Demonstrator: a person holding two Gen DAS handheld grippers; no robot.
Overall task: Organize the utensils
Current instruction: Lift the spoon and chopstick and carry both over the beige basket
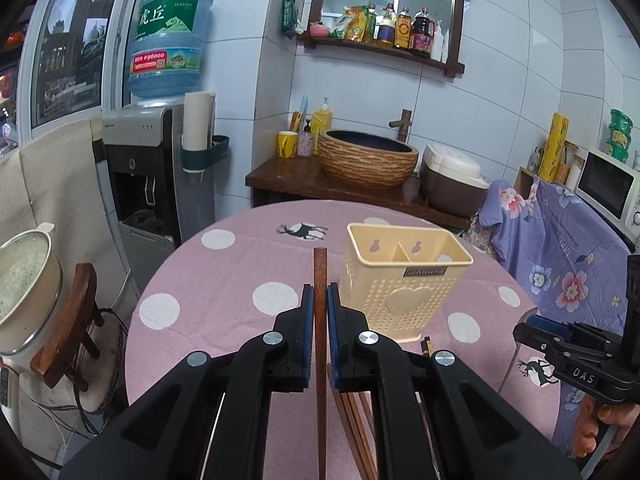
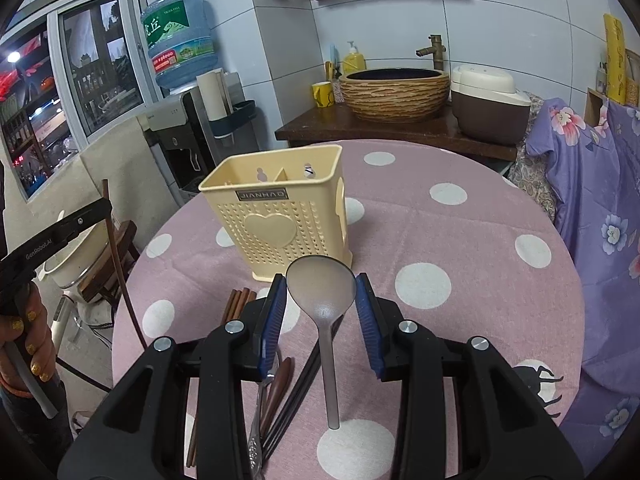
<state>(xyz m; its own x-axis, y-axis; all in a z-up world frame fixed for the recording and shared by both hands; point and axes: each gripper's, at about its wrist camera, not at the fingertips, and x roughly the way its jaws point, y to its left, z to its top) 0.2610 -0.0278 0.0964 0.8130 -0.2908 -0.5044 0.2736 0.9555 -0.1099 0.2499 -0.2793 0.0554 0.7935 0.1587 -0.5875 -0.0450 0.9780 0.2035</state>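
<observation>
The left tool (image 1: 319, 304) was clamped on a stiff, light wooden chopstick (image 1: 319, 276) mid-shaft. The right tool (image 2: 321, 300) pinched a slippery translucent spoon (image 2: 322, 292) by its bowl, a hold likely to pivot.

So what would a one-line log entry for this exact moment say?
left gripper: shut on wooden chopstick | right gripper: shut on grey spoon | holder: upright on table, looks empty | spare utensils: on table

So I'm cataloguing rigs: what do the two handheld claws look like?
Both are black plastic with silver pivot bolts and ribbed blue pads. The left claw reads "GenRobot.AI" in white; the right claw reads "DAS". The hands' nails carry gold glitter polish.
</observation>
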